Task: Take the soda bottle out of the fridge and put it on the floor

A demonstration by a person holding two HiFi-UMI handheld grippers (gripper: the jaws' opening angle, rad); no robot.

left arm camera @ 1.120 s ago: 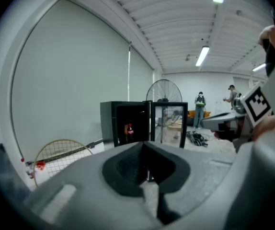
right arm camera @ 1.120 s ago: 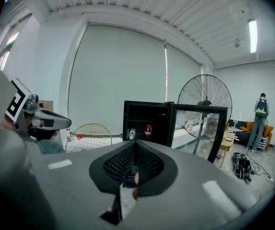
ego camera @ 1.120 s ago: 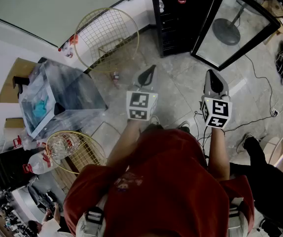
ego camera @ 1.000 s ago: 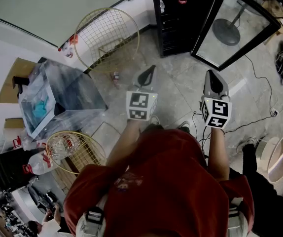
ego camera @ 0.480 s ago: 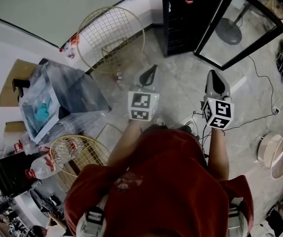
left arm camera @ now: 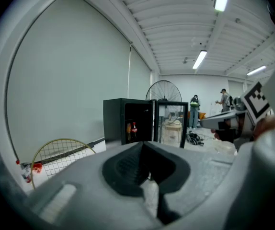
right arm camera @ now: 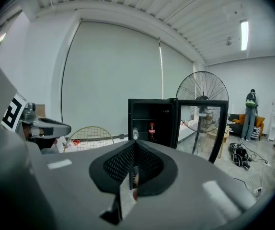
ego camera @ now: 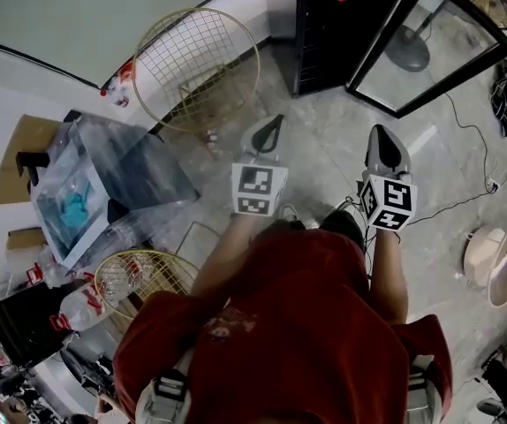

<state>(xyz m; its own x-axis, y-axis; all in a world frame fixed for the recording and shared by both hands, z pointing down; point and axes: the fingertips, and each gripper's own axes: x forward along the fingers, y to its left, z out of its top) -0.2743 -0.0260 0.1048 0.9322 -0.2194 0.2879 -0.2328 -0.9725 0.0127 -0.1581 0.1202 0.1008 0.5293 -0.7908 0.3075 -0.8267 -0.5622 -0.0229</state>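
Observation:
The black fridge (ego camera: 329, 25) stands at the top of the head view with its glass door (ego camera: 430, 42) swung open to the right. Inside it a red-labelled soda bottle (right arm camera: 152, 130) stands on a shelf, also seen as the soda bottle (left arm camera: 133, 128) beside an orange bottle (left arm camera: 128, 130). A clear bottle (right arm camera: 135, 134) stands left of it. My left gripper (ego camera: 274, 120) and right gripper (ego camera: 377, 131) are held side by side over the floor, well short of the fridge and pointing at it. Both are shut and hold nothing, as the left gripper (left arm camera: 143, 145) and right gripper (right arm camera: 133, 143) show.
A gold wire round frame (ego camera: 196, 64) leans by the wall left of the fridge; another (ego camera: 139, 281) lies near my left side. A clear plastic box (ego camera: 103, 179) sits at the left. Cables (ego camera: 474, 193) cross the floor at right. A standing fan (right arm camera: 202, 92) and people are behind the fridge.
Both grippers and the head view have moved forward toward the fridge. The person in black at the lower right is out of view now. Jaws stay shut.

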